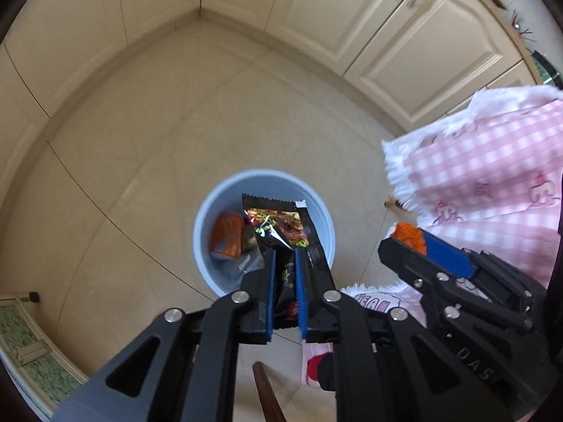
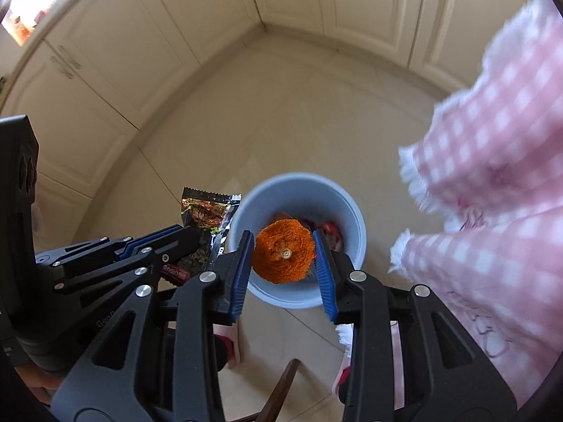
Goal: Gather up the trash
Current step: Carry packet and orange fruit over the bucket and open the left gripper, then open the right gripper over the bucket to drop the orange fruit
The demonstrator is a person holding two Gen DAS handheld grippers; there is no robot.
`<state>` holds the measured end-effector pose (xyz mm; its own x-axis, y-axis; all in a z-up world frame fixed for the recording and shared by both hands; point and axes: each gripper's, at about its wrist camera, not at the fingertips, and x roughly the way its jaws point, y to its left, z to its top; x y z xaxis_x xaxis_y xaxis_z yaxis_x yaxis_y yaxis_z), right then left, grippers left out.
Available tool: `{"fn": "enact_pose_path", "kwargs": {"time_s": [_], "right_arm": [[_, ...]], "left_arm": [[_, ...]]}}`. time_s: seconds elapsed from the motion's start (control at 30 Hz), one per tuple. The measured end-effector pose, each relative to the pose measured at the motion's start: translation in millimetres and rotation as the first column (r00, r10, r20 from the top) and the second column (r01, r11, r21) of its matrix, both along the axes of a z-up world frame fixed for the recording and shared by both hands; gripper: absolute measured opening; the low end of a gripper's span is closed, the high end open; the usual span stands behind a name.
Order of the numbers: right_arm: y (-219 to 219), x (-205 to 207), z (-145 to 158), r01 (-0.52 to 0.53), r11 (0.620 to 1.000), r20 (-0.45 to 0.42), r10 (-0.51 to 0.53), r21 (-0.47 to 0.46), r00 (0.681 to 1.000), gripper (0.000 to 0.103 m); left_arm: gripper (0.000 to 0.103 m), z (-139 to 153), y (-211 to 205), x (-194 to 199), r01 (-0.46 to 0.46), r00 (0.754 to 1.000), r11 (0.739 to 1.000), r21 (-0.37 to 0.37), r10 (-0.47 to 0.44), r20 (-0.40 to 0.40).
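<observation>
A pale blue bin [image 1: 207, 211] stands on the tiled floor below both grippers; it also shows in the right wrist view [image 2: 352, 218]. It holds an orange can [image 1: 228, 235] and other wrappers. My left gripper [image 1: 284, 260] is shut on a black snack wrapper [image 1: 278, 225] and holds it over the bin; the wrapper also shows in the right wrist view [image 2: 206, 218]. My right gripper [image 2: 283, 246] is shut on a round orange fuzzy piece [image 2: 283, 251] above the bin mouth; this gripper shows in the left wrist view [image 1: 410, 237].
Cream cabinet doors [image 1: 404, 45] line the floor's far sides. A pink checked fluffy sleeve [image 1: 492, 176] hangs at the right, also in the right wrist view [image 2: 492, 176]. A dark wooden piece [image 1: 267, 394] lies at the bottom. A green patterned mat [image 1: 24, 344] is at left.
</observation>
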<state>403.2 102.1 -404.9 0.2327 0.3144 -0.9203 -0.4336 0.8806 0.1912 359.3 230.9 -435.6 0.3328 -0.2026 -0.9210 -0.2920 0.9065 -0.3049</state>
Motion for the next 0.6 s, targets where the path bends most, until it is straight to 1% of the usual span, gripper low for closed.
{"fn": "enact_pose_path", "kwargs": {"time_s": [0.07,0.13,0.23,0.3,0.33,0.37,0.4,0.53,0.6], "right_arm": [[-4.4,4.9,-14.5,0.018,1.0,-0.023,-0.018,-0.008,1.0,0.034],[-11.8,6.8,-24.1,0.03,0.999,-0.035,-0.03,-0.016,0.999,0.034],[-16.9,11.9,-34.7,0.052,0.998,-0.052,-0.053,-0.017,0.997,0.034],[-20.2,14.7,-39.4,0.061,0.998,-0.059,-0.062,-0.018,0.996,0.034],[-21.4,15.5,-41.7,0.065,0.998,-0.063,-0.066,-0.018,0.996,0.034],[-22.3,15.9,-44.3,0.066,0.998,-0.067,-0.067,-0.017,0.996,0.034],[-22.4,15.8,-46.5,0.066,0.998,-0.073,-0.067,-0.016,0.995,0.034],[-21.0,11.6,-55.9,0.062,0.998,-0.088,-0.063,-0.013,0.994,0.034],[-17.4,9.4,-58.0,0.058,0.998,-0.091,-0.059,-0.011,0.994,0.034]], "left_arm": [[0.01,-12.2,-4.1,5.1,0.018,1.0,0.999,-0.029,-0.019,-0.02],[0.01,-19.8,-7.3,9.0,0.031,0.999,0.999,-0.039,-0.032,-0.034],[0.019,-26.7,-6.9,17.6,0.016,0.998,0.999,-0.047,-0.019,-0.055],[0.032,-29.4,-4.4,20.3,-0.001,0.998,0.998,-0.058,-0.002,-0.065],[0.036,-29.0,-4.9,21.2,-0.005,0.998,0.998,-0.057,0.001,-0.065],[0.043,-29.5,-2.9,19.6,-0.005,0.998,0.999,-0.054,0.002,-0.063],[0.045,-29.8,-4.8,20.2,-0.006,0.998,0.999,-0.049,0.003,-0.065],[0.045,-33.1,-1.5,12.8,-0.021,0.997,0.999,-0.039,0.018,-0.077],[0.05,-34.4,1.4,8.4,-0.033,0.996,0.999,-0.027,0.031,-0.085]]}}
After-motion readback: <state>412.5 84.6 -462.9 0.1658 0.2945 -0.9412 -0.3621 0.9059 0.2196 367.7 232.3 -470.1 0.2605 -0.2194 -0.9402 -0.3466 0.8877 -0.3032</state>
